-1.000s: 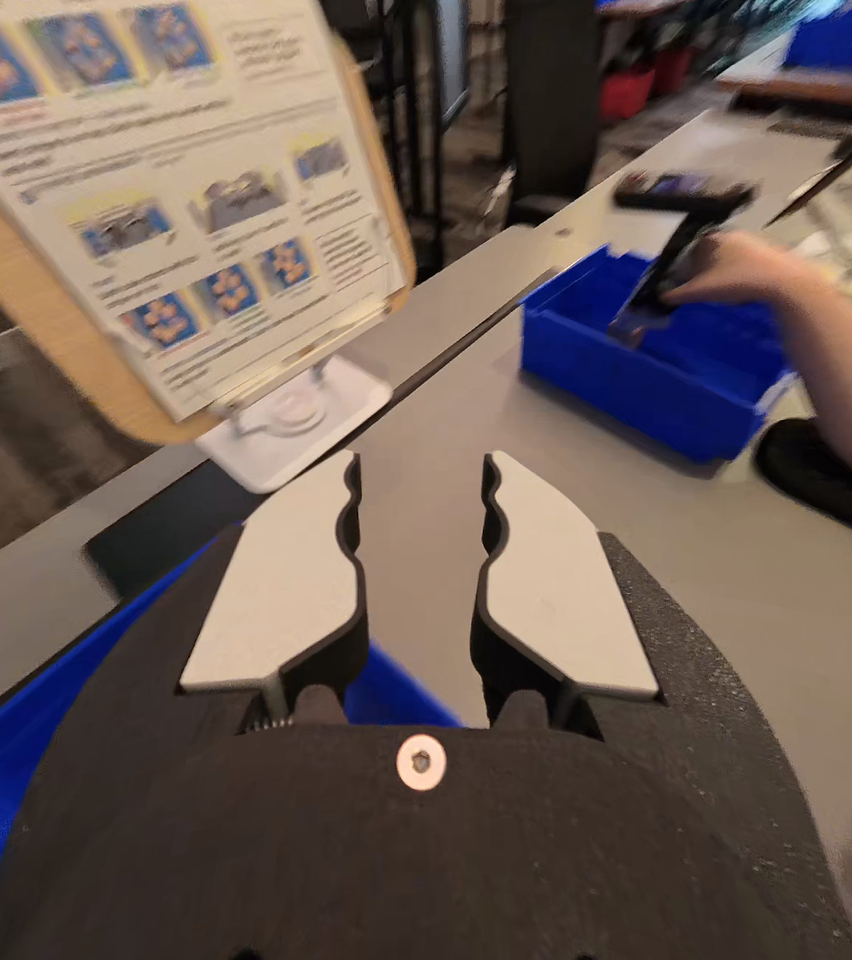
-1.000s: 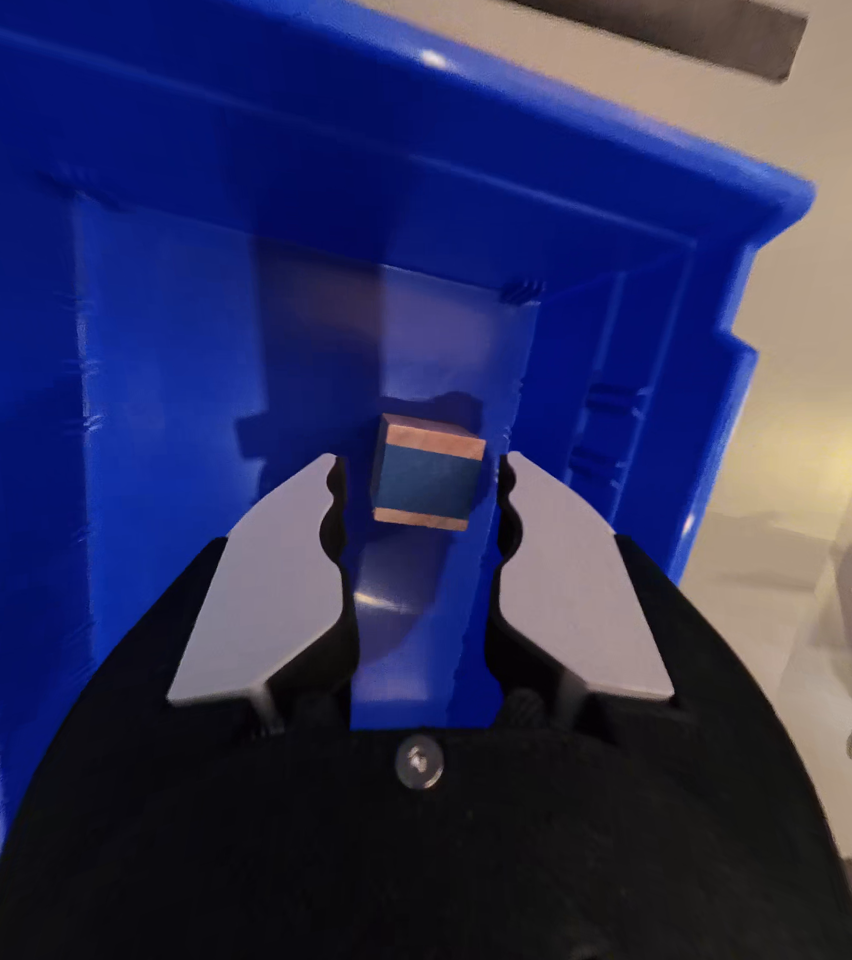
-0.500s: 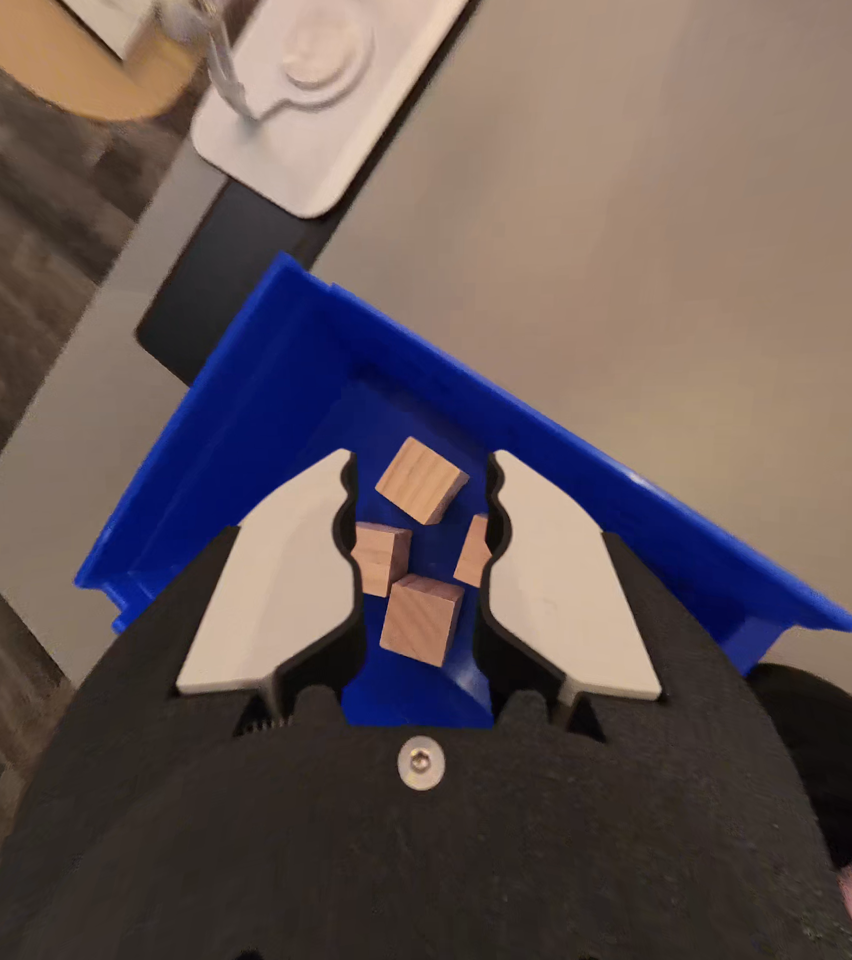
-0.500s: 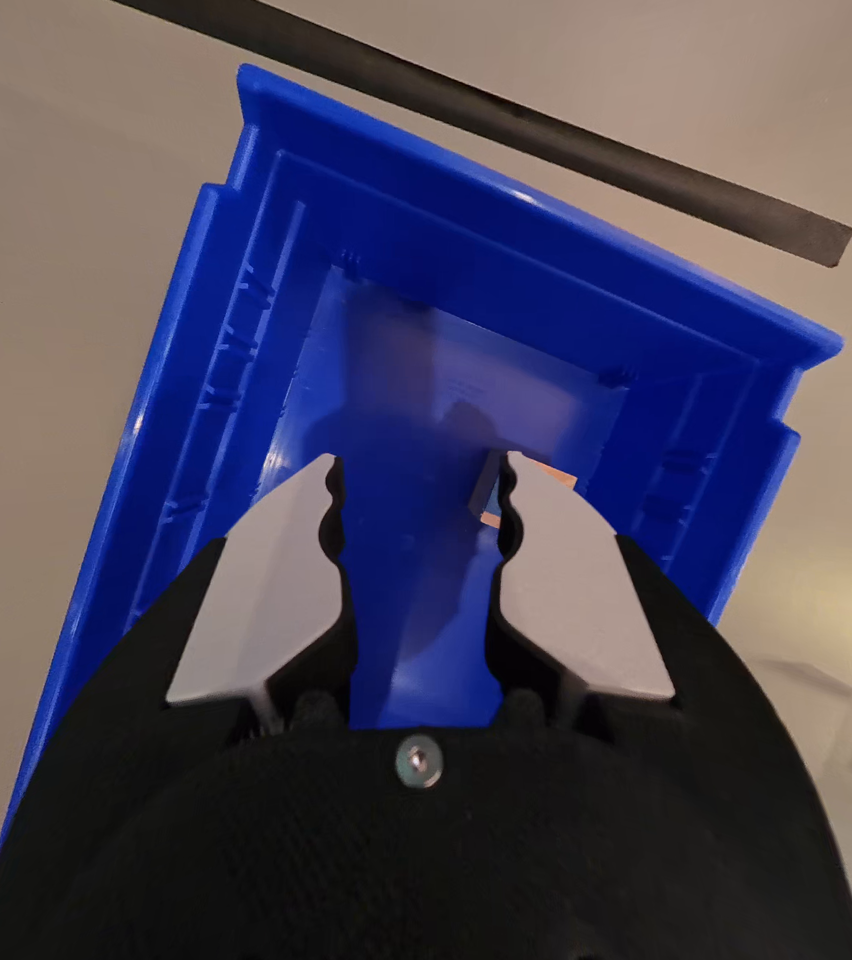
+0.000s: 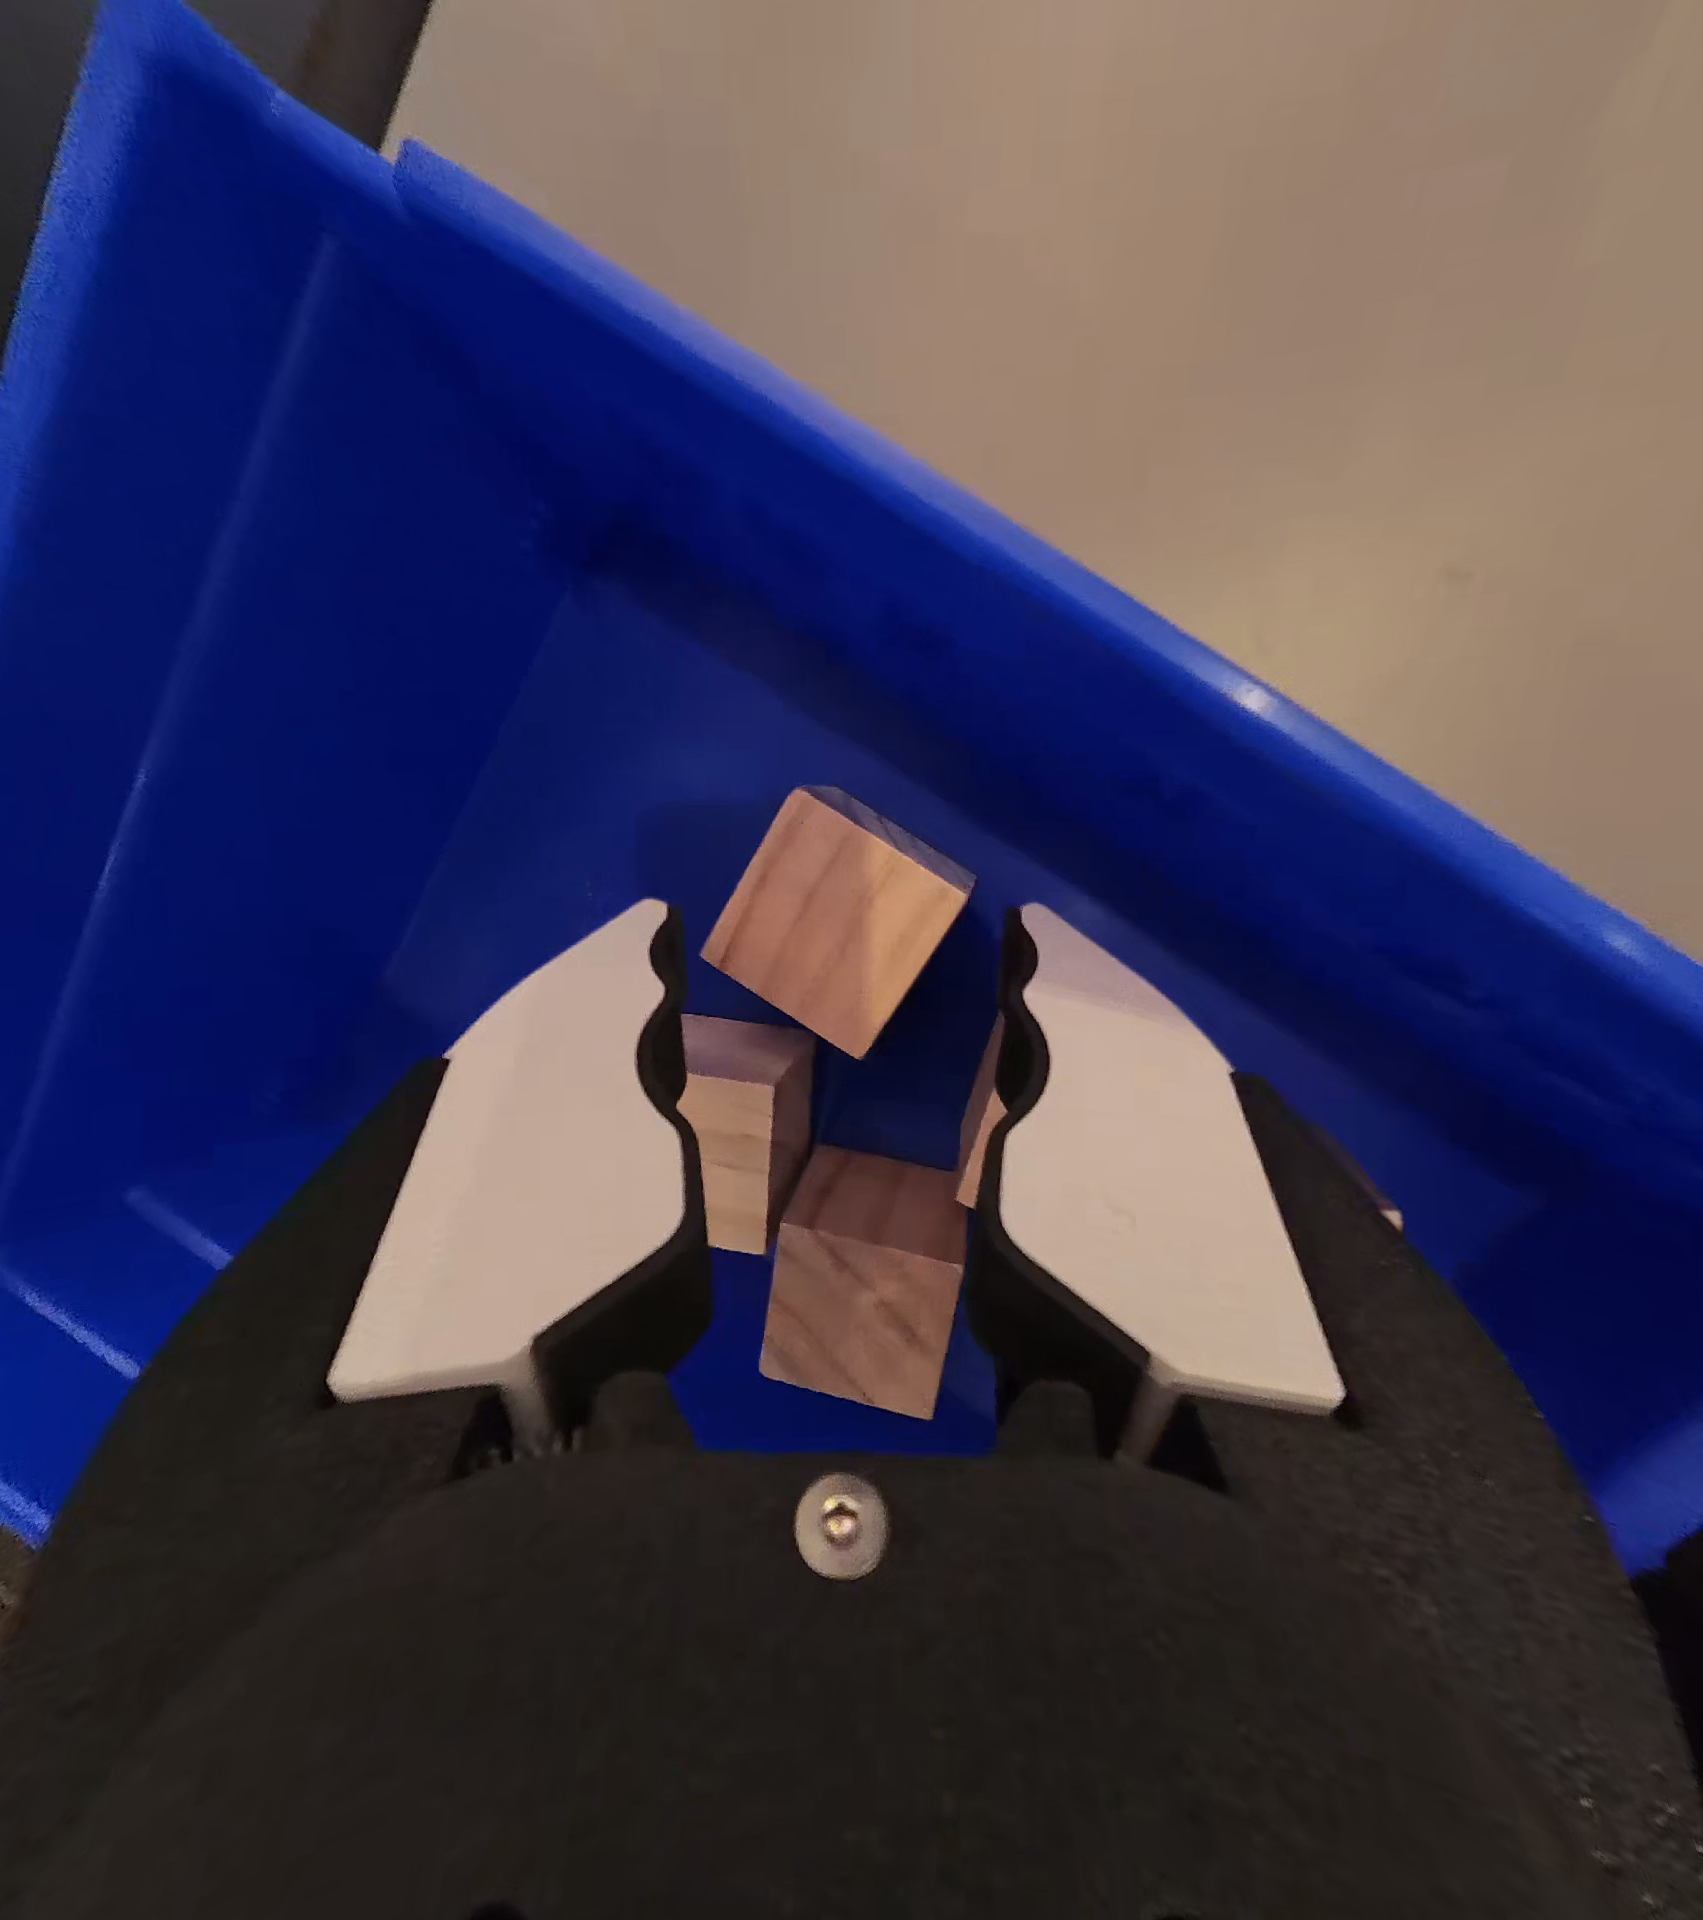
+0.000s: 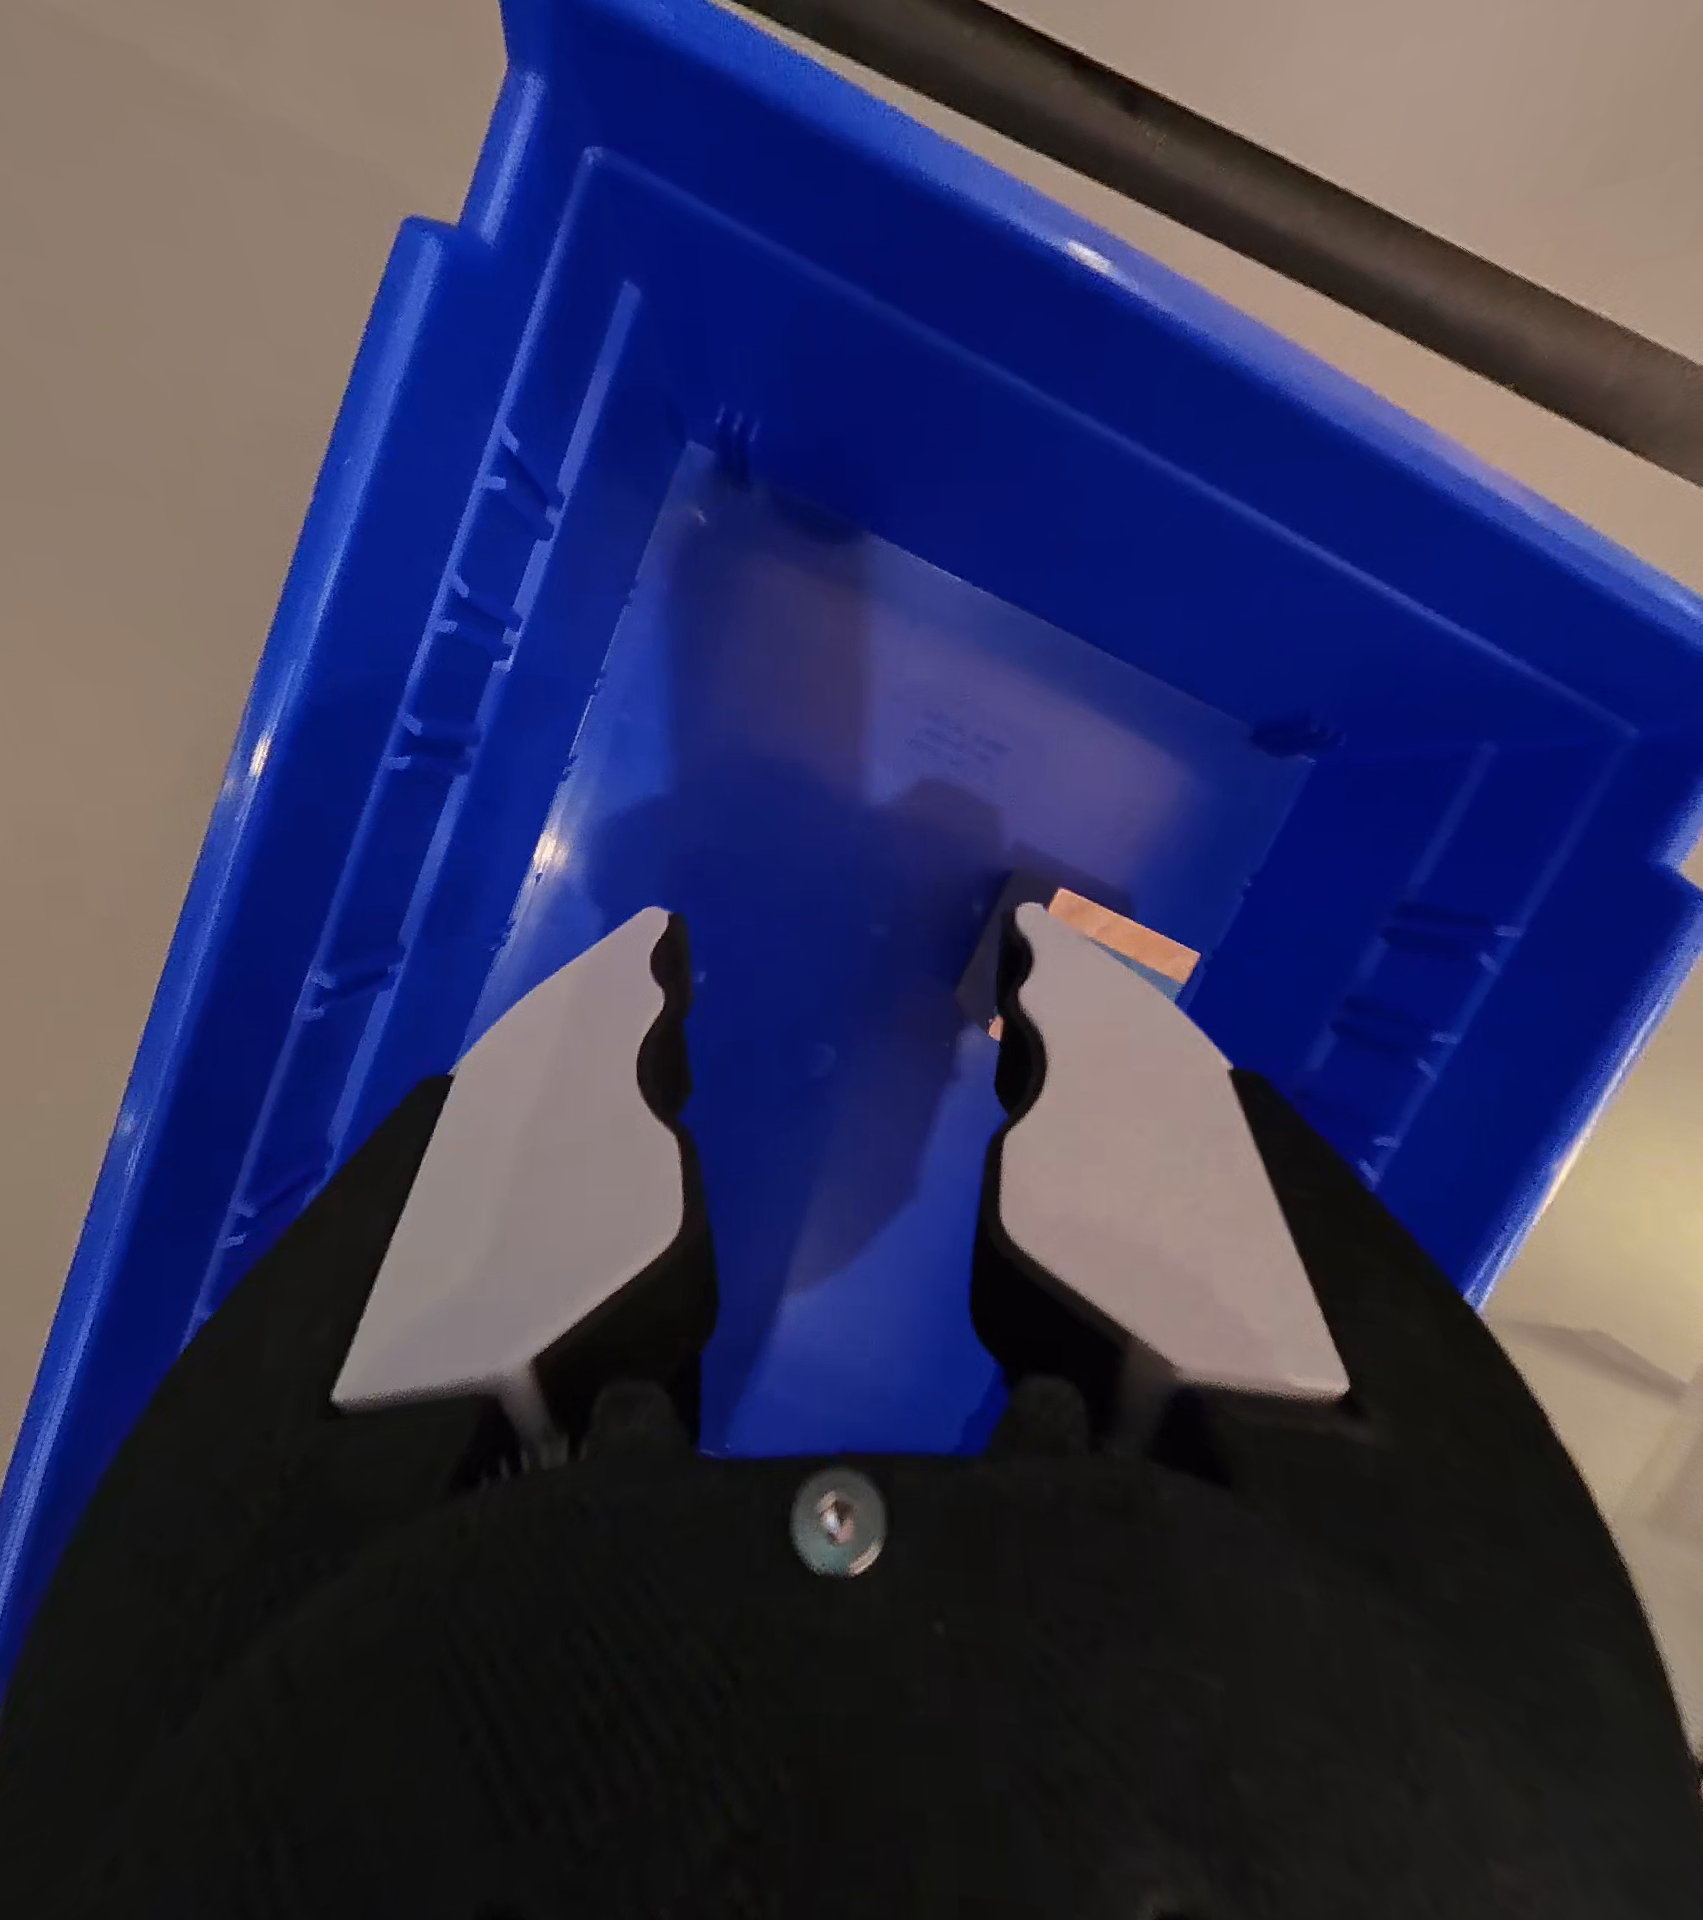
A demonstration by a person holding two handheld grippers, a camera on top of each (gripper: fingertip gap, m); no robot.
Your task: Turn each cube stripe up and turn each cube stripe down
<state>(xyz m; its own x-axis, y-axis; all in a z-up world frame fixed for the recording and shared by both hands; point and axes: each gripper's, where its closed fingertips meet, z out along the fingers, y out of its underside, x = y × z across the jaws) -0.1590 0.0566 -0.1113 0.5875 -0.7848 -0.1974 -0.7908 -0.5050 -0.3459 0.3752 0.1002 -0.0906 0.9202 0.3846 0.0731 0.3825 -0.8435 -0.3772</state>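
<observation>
Between the two fingers of the left gripper (image 5: 836,940) sit some small wooden cubes, down on the floor of a blue bin (image 5: 307,675). The fingers are spread apart and hold nothing. One cube (image 5: 836,920) lies just past the fingertips, tipped on a corner, with plain wood faces showing. A second cube (image 5: 862,1288) is closer in, deep in the gap between the fingers, and it also shows plain wood. A third cube (image 5: 738,1132) peeks out from behind the left finger. A fourth cube (image 5: 980,1132) is mostly hidden behind the right finger, so only a thin edge of it shows. I cannot see a stripe on any of these cubes. Past the far wall of the bin is a tan table (image 5: 1242,312).

Over another blue bin (image 6: 431,831) hangs the right gripper (image 6: 836,940), looking down into it. Its fingers are spread apart too, and the gap between them holds only the bin floor. One cube (image 6: 1127,930) sits right at the tip of the right finger (image 6: 1138,1143), partly hidden behind it. This cube has a dark blue side and a wood-colored edge. Beyond the bin, a black strip (image 6: 1346,260) runs across the table.
</observation>
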